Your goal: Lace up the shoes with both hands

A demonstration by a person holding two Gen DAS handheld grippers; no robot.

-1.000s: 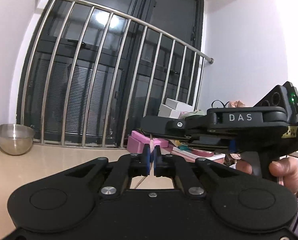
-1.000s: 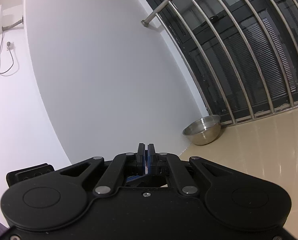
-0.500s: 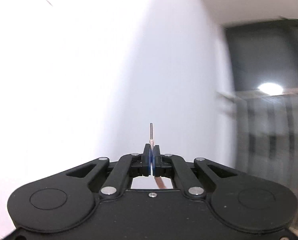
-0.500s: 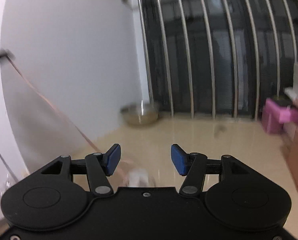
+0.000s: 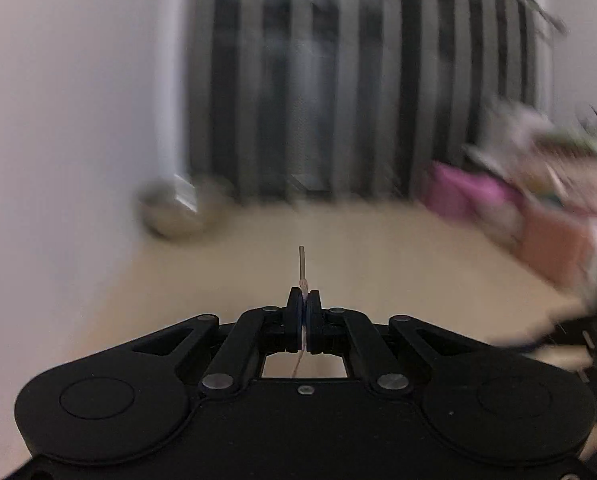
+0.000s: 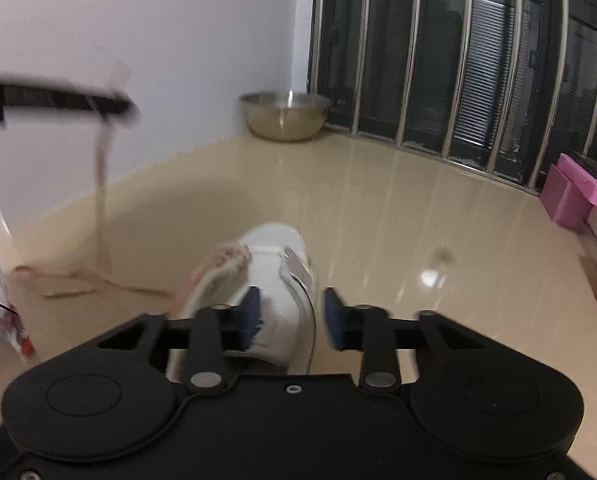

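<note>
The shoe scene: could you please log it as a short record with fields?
shoe: white, lying on the beige floor, in front of the right gripper
lace: pinkish, running from the shoe up to the left gripper; slack loops on the floor
left gripper: shut on the lace, its tip sticking out ahead
right gripper: jaws closing, pads not pressing anything; the shoe shows between them
bowl: steel, by the wall
boxes: pink, at right

Black grippers (image 6: 291, 312) — blue pads (image 6: 251, 312)
</note>
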